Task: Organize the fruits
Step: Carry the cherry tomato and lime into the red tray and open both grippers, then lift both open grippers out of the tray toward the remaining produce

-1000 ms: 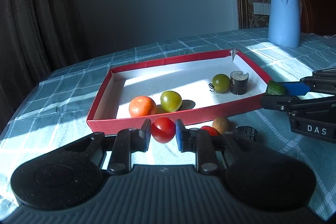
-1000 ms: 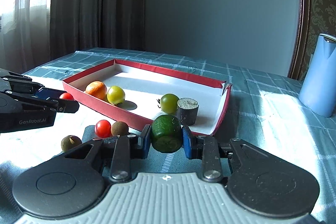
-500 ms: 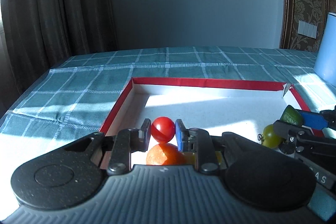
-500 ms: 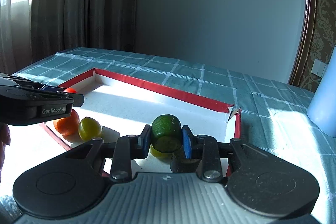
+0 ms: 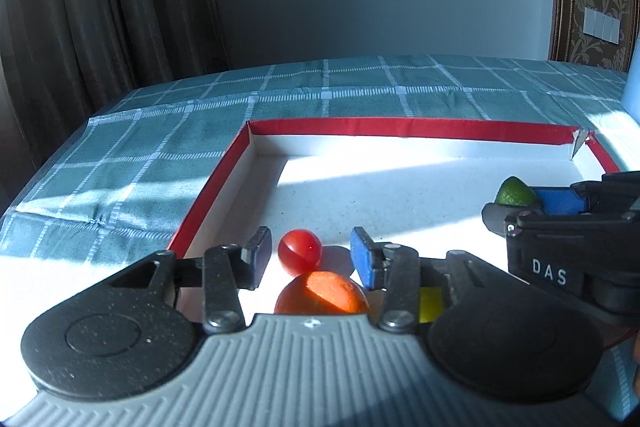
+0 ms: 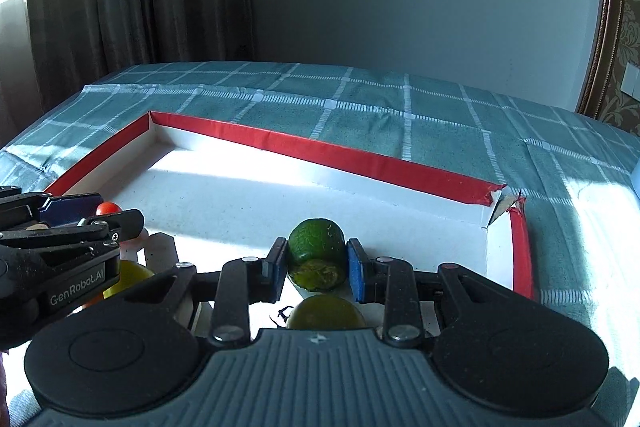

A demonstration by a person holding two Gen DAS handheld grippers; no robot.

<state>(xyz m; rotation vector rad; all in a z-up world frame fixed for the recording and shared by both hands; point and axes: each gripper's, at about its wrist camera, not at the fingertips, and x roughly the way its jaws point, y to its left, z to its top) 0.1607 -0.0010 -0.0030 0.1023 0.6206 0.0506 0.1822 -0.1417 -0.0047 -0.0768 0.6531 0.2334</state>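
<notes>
My left gripper (image 5: 306, 254) sits low over the near left part of the red-rimmed tray (image 5: 400, 126), jaws spread wide. The red tomato (image 5: 300, 253) lies between them on the white tray floor with a gap on either side — neither pad touches it. Just in front of it, nearer my camera, an orange fruit (image 5: 322, 294) rests in the tray, half in sun, half in shadow. A sliver of yellow-green fruit (image 5: 430, 304) shows behind the right finger linkage.

My right gripper (image 6: 316, 265) is over the near right part of the same tray (image 6: 360, 157), pads pressed flat against both sides of the green fruit piece (image 6: 316, 259) — cut face toward the camera, rounded skin on top. Whether it rests on the floor or hangs just above, I cannot tell. Below it, close to the camera, a green tomato (image 6: 325, 313) with a dark stem lies in the tray.

From the right camera, my left gripper shows at the left edge, the red tomato peeking beyond its fingertip. The tray's far right corner is torn. Checked teal tablecloth (image 6: 420, 107) under everything.
</notes>
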